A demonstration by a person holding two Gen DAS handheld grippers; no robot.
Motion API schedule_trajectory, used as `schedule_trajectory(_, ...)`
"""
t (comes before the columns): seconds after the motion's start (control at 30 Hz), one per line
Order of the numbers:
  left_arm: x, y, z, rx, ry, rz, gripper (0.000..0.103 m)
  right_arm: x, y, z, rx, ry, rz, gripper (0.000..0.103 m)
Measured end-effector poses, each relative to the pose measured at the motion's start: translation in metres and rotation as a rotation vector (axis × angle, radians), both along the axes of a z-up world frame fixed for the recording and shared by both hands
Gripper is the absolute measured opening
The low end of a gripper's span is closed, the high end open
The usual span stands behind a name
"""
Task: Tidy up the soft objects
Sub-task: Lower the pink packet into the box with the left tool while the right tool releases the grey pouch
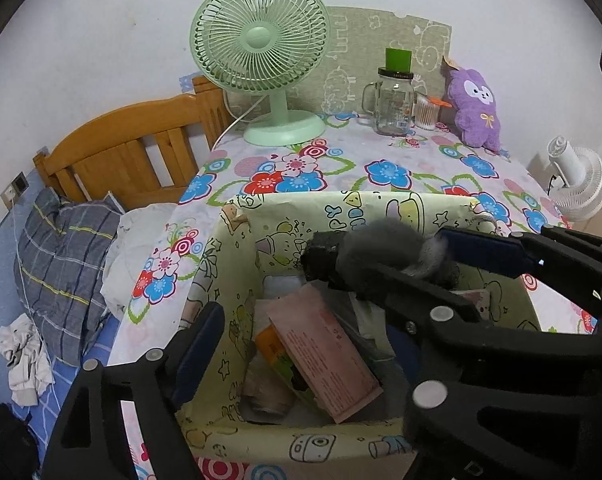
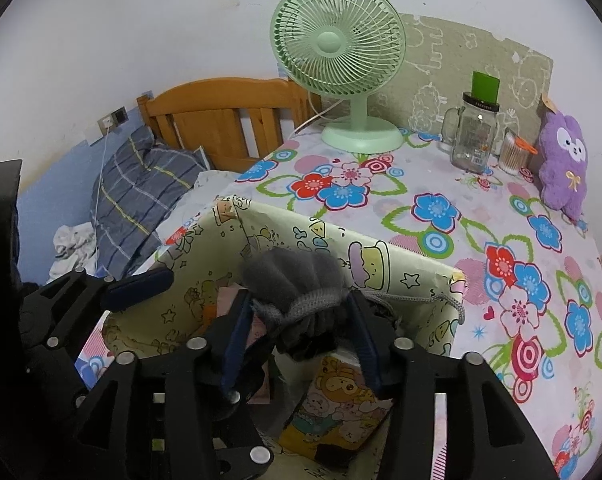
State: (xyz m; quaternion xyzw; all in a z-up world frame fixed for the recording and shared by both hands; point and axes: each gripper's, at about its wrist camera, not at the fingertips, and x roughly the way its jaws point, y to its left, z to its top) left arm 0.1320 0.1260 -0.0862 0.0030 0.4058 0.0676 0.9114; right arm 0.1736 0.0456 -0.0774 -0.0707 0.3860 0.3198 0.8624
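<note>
A grey knit bundle (image 2: 297,280) hangs over the open box (image 2: 421,280) on the desk (image 2: 501,216). Right gripper (image 2: 301,320) fingers loosely flank it; left gripper (image 1: 333,272) open. Purple plush (image 2: 563,168) remains unsorted.

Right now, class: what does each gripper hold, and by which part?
The right gripper has a grey fuzzy glove between its fingers at the knitted cuff; whether the pads press it cannot be told. The left gripper holds nothing.
</note>
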Motion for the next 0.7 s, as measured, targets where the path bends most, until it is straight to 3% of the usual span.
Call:
schedule_trajectory(0.17, -0.005, -0.003, 0.003, -0.005, -0.016, 0.006, 0.091, -0.002, -0.005, 0.003, 0.009, -0.011, -0.003, 0.074)
schedule_trajectory(0.7, -0.011, -0.033, 0.016, -0.012, -0.066, -0.036, 0.095, -0.013, -0.046, 0.016, 0.014, -0.040, -0.121, 0.093)
